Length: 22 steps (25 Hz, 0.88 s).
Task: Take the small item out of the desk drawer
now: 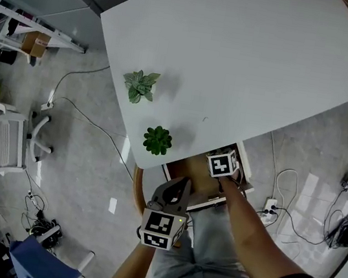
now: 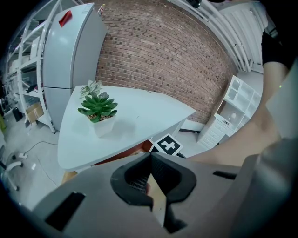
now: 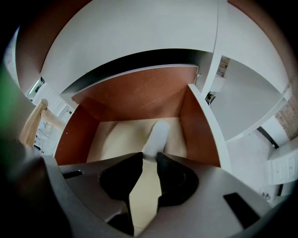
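the slim pale oblong item (image 3: 157, 135) lay on the floor of the open brown wooden drawer (image 3: 135, 95), long axis running straight away from the right gripper (image 3: 149, 156), whose jaws clamped its near end (the left gripper (image 2: 150, 155), jaws together, hung outside, farther off).

Small item (image 3: 157, 135) in drawer (image 3: 135, 100), drawer under desk (image 1: 241, 47)

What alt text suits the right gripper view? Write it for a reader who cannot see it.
The right gripper reaches down into an open drawer with reddish-brown walls and a pale floor. Its jaws are closed on the near end of a slim white item lying on that floor.
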Available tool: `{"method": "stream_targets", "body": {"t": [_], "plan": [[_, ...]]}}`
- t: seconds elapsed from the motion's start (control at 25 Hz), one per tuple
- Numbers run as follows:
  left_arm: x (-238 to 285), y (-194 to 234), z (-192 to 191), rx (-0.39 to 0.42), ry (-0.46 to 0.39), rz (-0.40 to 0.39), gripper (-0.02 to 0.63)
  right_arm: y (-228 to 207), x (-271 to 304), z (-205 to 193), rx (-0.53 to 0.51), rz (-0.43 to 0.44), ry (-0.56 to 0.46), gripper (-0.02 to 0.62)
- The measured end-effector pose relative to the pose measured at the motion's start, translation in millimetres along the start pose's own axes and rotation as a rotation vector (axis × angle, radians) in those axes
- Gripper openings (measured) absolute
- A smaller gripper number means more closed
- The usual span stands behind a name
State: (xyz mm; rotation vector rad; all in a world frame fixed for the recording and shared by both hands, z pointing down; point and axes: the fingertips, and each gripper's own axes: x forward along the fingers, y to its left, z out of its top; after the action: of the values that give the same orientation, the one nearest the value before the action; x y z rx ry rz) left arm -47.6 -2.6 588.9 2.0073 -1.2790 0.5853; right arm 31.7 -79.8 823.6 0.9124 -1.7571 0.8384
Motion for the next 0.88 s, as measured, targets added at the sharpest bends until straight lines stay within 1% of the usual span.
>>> {"method": "stream_targets", "body": {"t": [0.24,0.48,0.88], "plan": [[-3.2,0.6,1.6,-0.005,-0.004,0.008,-0.003,3.7,-8.7,1.9,0.001,0.022,-0.004,0.084],[-4.1,2.6,2.0,-0.008,-0.010,0.015,-0.003,8.2,-15.3,5.5,0.024,0.051,-0.019,0.083],[-7.2,1.2,-4.3,-0.017,-0.012,0.018,-0.003,13.0,-33.3,0.8,0.057,0.070,0.019,0.083]]}}
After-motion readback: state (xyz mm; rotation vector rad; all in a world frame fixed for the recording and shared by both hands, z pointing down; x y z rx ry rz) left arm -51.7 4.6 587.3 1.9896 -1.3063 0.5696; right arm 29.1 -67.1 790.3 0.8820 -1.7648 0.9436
